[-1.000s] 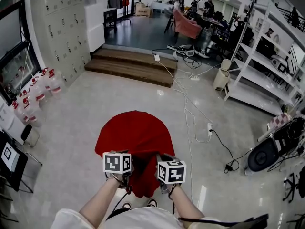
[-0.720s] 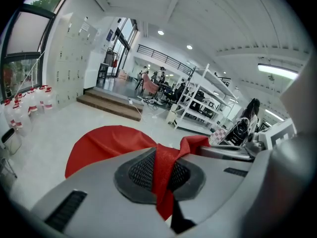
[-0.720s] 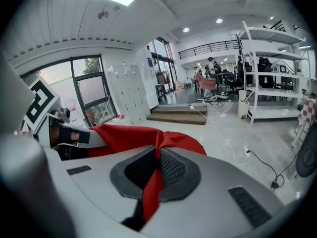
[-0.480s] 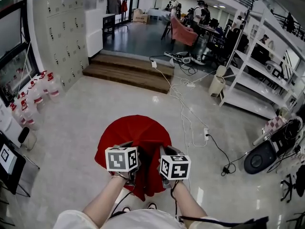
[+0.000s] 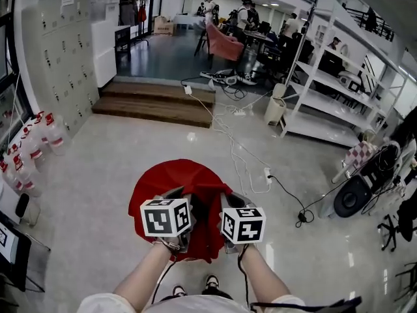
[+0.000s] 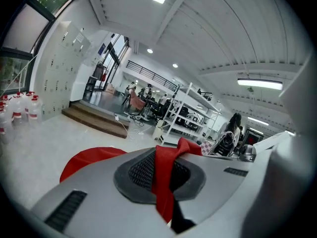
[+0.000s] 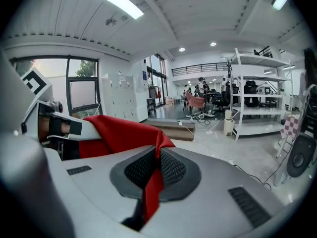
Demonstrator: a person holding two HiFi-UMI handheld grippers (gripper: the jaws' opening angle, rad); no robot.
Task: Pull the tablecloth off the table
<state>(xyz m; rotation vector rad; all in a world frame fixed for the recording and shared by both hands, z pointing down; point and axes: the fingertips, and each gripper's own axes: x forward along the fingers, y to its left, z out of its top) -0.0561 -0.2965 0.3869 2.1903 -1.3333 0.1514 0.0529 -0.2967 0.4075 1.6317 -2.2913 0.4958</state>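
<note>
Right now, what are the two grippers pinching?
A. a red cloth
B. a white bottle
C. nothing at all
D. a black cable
A: the left gripper and the right gripper are each shut on a fold of the red tablecloth, which shows squeezed between the dark pads in both gripper views.
</note>
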